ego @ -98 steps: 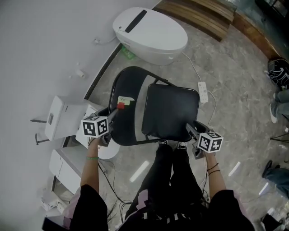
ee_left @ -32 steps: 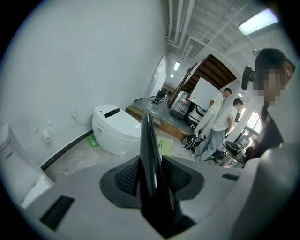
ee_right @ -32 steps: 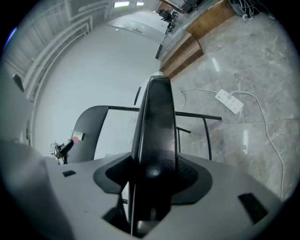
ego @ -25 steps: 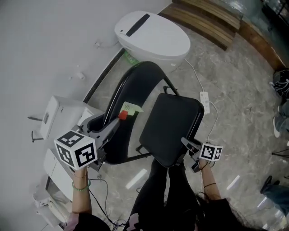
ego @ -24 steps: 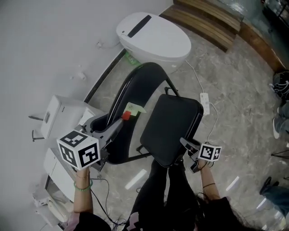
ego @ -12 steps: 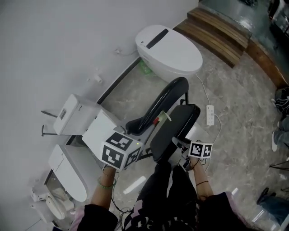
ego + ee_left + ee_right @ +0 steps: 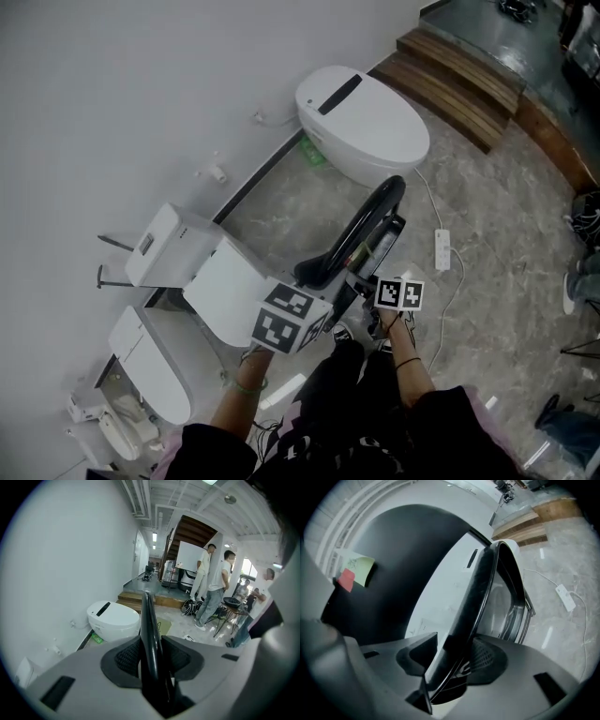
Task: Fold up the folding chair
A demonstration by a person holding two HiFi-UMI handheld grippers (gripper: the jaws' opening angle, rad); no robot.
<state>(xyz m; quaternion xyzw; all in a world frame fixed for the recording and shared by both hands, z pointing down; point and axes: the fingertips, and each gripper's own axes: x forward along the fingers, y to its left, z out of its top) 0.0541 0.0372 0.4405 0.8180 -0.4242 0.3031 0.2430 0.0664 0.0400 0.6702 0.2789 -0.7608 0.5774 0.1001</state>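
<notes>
A plain white wall point(image 7: 112, 94) is running along a grey marbled floor point(image 7: 506, 253). A white toilet point(image 7: 364, 112) is sitting against it, with wooden steps point(image 7: 464, 70) rising beyond. A power strip point(image 7: 442, 250) is lying on the floor. White boxes point(image 7: 169, 246) are standing by the wall. Farther off, people point(image 7: 220, 585) are standing under ceiling lights point(image 7: 154, 537).

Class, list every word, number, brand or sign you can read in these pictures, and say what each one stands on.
No text can be read anywhere in these views.
Yellow-green tag with a red tab, on the folding chair: faint marks, too blurred to read.
Marker cubes: black-and-white square patterns, no letters or numbers.
Small panel on the white box: too small to read.
</notes>
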